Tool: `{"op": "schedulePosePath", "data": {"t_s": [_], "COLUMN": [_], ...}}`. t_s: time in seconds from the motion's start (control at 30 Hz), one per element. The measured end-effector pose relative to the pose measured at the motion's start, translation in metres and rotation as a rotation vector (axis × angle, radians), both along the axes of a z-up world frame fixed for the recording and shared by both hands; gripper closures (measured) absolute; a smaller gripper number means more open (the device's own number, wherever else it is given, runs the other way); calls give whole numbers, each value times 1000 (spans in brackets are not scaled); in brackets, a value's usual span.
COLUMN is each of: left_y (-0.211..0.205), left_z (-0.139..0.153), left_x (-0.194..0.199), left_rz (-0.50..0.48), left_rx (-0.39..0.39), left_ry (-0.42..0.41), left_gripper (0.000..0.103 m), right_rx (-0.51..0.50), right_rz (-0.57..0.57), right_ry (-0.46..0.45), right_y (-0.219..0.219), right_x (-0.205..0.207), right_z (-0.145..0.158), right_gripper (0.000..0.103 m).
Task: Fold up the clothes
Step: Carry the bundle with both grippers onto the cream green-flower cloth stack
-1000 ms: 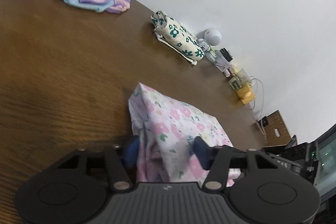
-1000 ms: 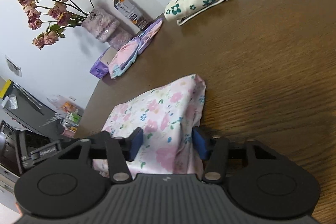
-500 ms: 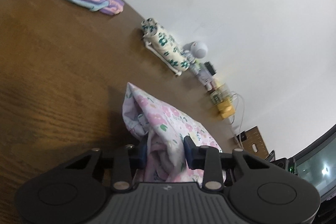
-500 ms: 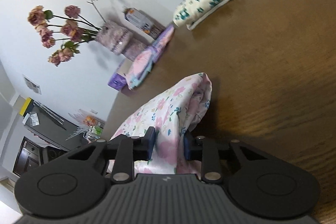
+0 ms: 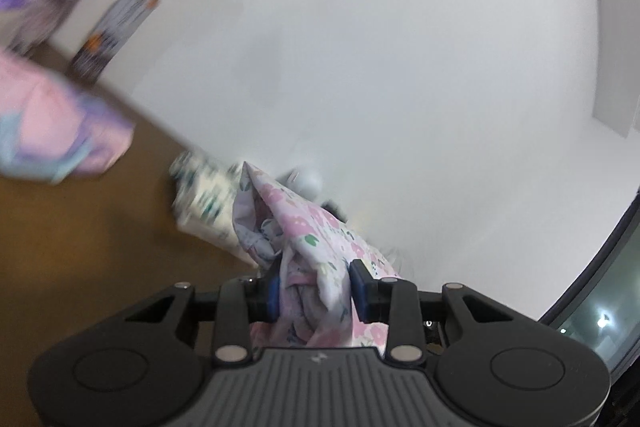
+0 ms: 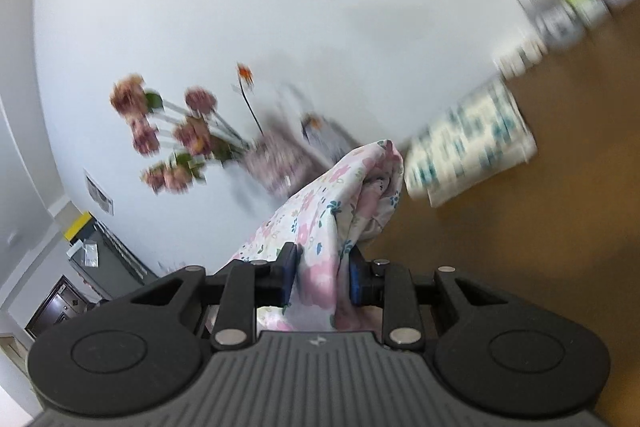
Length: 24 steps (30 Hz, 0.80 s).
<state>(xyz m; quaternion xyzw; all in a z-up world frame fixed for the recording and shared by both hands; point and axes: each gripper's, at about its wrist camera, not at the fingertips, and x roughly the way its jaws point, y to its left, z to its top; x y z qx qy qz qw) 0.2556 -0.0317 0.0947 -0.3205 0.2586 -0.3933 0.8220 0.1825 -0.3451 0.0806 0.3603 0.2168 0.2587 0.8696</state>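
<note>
The left tool (image 5: 314, 287) is squeezed tight on a bunch of the pink flowery cloth (image 5: 296, 227), and the right tool (image 6: 320, 277) pinches another bunch of it (image 6: 332, 203). The cloth sticks up in front of both tools, above the brown surface (image 5: 80, 247). Behind it lies a rolled white cloth with green flowers (image 6: 472, 151). Blurry flowers in a vase (image 6: 180, 139) stand by the white wall.
</note>
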Motion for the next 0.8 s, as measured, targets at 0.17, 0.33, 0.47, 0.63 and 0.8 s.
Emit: {"op": "schedulePosePath", "data": {"t_s": [0.17, 0.33, 0.47, 0.63, 0.8], "left_y": [-29, -59, -82, -101, -106], "left_z": [21, 10, -20, -64, -83], "left_x": [65, 137, 183, 215, 225], "left_rz": [28, 56, 75, 86, 66], "left_rx": [-28, -57, -79, -103, -119], "left_ry": [-45, -29, 18, 101, 139], "left_gripper": [72, 71, 71, 71, 70], "right_rx": [-20, 23, 36, 89, 136], "right_rz": [-57, -94, -107, -127, -126], "right_ry": [-54, -53, -42, 13, 76], "right_y": [-18, -45, -61, -74, -80], "right_x": [64, 138, 190, 233, 245], "right_z": [29, 22, 0, -40, -71], "right_gripper": [77, 77, 77, 77, 75]}}
